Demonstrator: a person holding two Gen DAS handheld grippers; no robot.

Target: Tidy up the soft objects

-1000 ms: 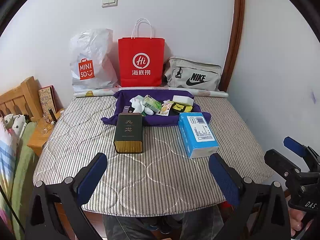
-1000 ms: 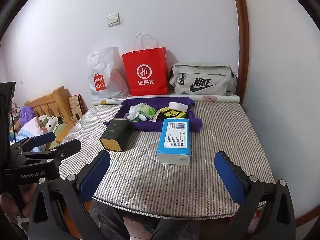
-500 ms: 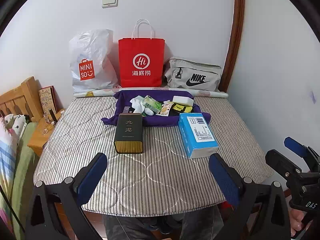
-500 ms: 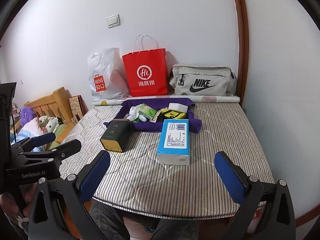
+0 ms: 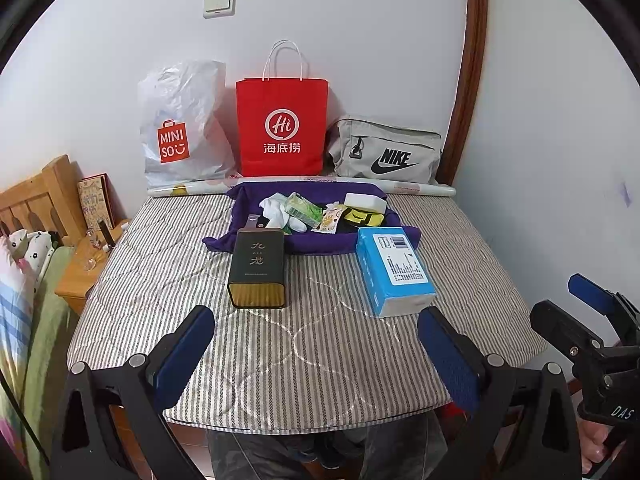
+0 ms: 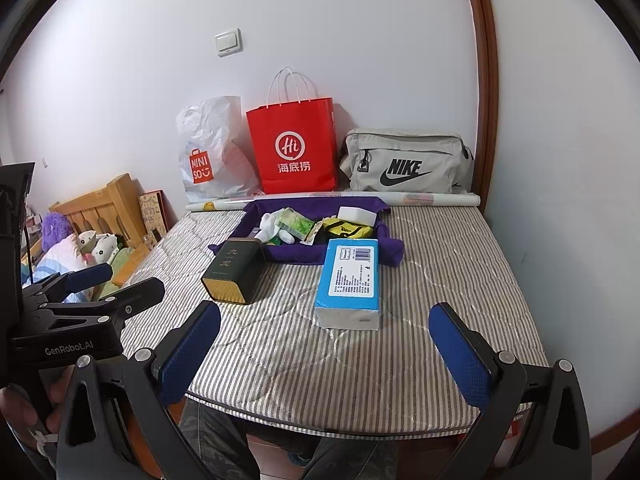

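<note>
A purple cloth (image 5: pixel 316 242) (image 6: pixel 304 254) lies at the far middle of the striped mattress (image 5: pixel 304 344) (image 6: pixel 440 280). On it sit white socks (image 5: pixel 276 210) (image 6: pixel 270 224), a green packet (image 5: pixel 304 208) (image 6: pixel 296 224), a yellow-black item (image 5: pixel 362 216) (image 6: pixel 346 230) and a white block (image 5: pixel 366 202) (image 6: pixel 357 214). In front lie a dark tin (image 5: pixel 258 266) (image 6: pixel 234 270) and a blue tissue pack (image 5: pixel 394 270) (image 6: pixel 352 280). My left gripper (image 5: pixel 316 354) and right gripper (image 6: pixel 324 356) hover open over the near edge, both empty.
Against the far wall stand a white Miniso bag (image 5: pixel 182 128), a red paper bag (image 5: pixel 282 128) and a grey Nike bag (image 5: pixel 386 152), with a rolled sheet (image 5: pixel 420 189) before them. A wooden headboard (image 5: pixel 36 200) and bedside stand (image 5: pixel 86 268) are left. A person's legs (image 5: pixel 320 448) are below.
</note>
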